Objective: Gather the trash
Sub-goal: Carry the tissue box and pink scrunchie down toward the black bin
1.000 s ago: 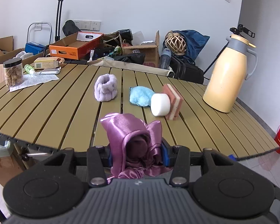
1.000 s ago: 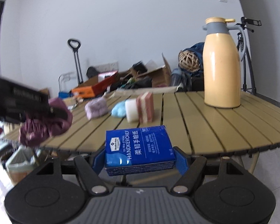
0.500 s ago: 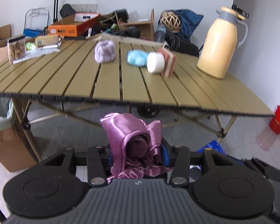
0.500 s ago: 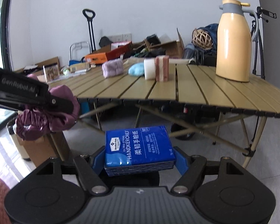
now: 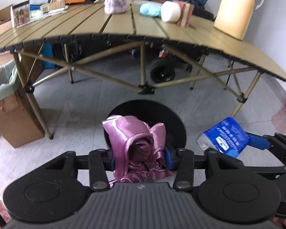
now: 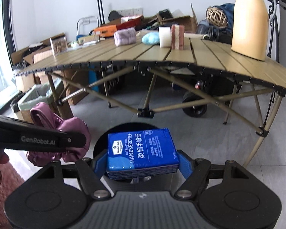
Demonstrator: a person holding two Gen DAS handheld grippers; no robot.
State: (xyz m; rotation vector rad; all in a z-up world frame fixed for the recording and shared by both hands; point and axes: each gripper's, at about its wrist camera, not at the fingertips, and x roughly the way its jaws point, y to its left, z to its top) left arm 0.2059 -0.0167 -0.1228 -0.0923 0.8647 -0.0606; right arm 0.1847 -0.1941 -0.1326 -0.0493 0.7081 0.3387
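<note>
My left gripper (image 5: 139,158) is shut on a shiny purple cloth (image 5: 137,141) and holds it low over a round black bin (image 5: 169,118) on the floor. My right gripper (image 6: 141,162) is shut on a blue tissue pack (image 6: 143,148), also above the black bin (image 6: 135,126). In the left wrist view the tissue pack (image 5: 225,137) is at the right. In the right wrist view the purple cloth (image 6: 66,131) is at the left.
A slatted folding table (image 5: 124,26) stands ahead with a lilac scrunchie (image 5: 115,3), blue fluff (image 5: 149,9), a white roll (image 5: 169,14), a sponge block (image 5: 185,15) and a yellow jug (image 5: 236,9). A lined cardboard box (image 5: 7,105) stands at the left.
Both grippers have dropped from table height to below the table edge and tilted down toward the floor. The black bin has come into view under them. Both still hold their items.
</note>
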